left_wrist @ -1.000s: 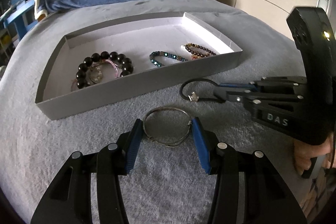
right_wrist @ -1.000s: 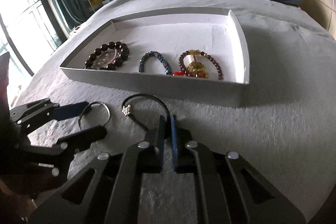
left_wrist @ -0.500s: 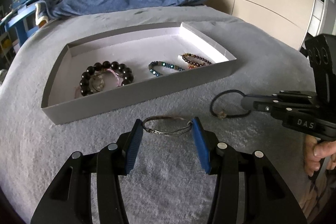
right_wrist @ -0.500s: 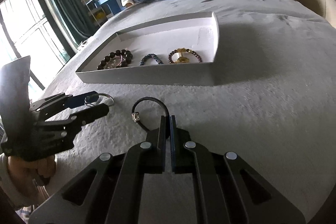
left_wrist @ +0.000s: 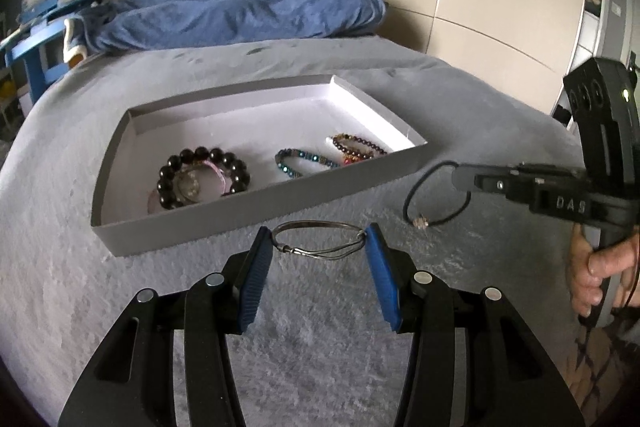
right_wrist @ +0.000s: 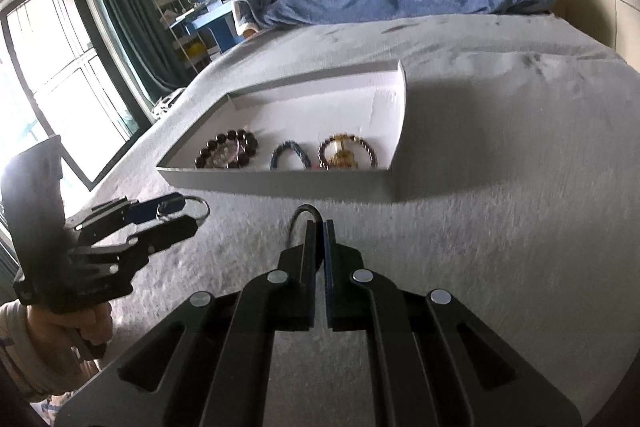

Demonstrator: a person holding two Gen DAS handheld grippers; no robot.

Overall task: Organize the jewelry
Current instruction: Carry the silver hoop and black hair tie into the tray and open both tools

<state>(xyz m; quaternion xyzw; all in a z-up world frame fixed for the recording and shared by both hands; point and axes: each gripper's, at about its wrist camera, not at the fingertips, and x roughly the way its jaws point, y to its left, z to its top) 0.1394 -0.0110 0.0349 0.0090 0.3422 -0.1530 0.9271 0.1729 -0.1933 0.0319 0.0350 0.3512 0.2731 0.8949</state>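
The right gripper (right_wrist: 318, 227) pinches the black cord bracelet (left_wrist: 434, 197) right of the tray (left_wrist: 256, 215); the left gripper (left_wrist: 320, 247) holds the wire bangle (left_wrist: 318, 241) crosswise (tray lies just beyond both).

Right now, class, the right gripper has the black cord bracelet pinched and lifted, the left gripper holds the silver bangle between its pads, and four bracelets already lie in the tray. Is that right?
One thing is wrong: the white tray holds three bracelets, not four, as the left wrist view shows. The right gripper does pinch the black cord bracelet, and the left gripper holds the silver bangle.
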